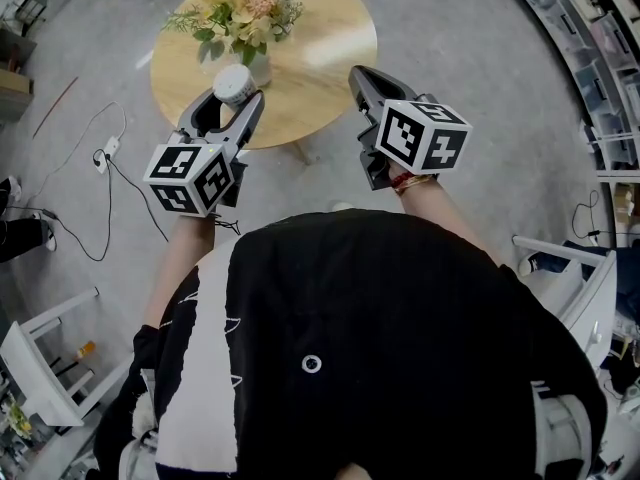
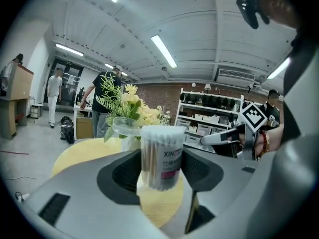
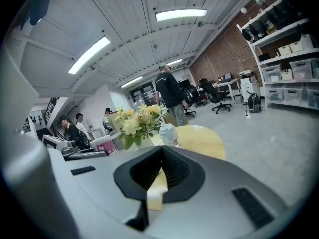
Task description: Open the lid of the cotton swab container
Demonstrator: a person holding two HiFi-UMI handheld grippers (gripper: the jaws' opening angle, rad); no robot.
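We pinch the container [image 2: 160, 156] upright in the left gripper [image 1: 237, 98] to steady it, its lid [image 2: 124, 126] apparently swung aside, while the right gripper [image 1: 360, 78] hangs beside, closed and empty.

We stood in an open office-workshop: a brick wall [image 3: 224, 54], shelves [image 3: 285, 58] of storage bins [image 3: 299, 68], desk chairs [image 3: 219, 97], strip lights [image 3: 180, 15] overhead, a bare grey floor [image 3: 279, 133], people [image 3: 169, 91] standing about.

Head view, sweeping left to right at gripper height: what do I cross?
Floor cable → cotton swab container, clamped in the left gripper → right gripper, shut and empty → storage shelves.
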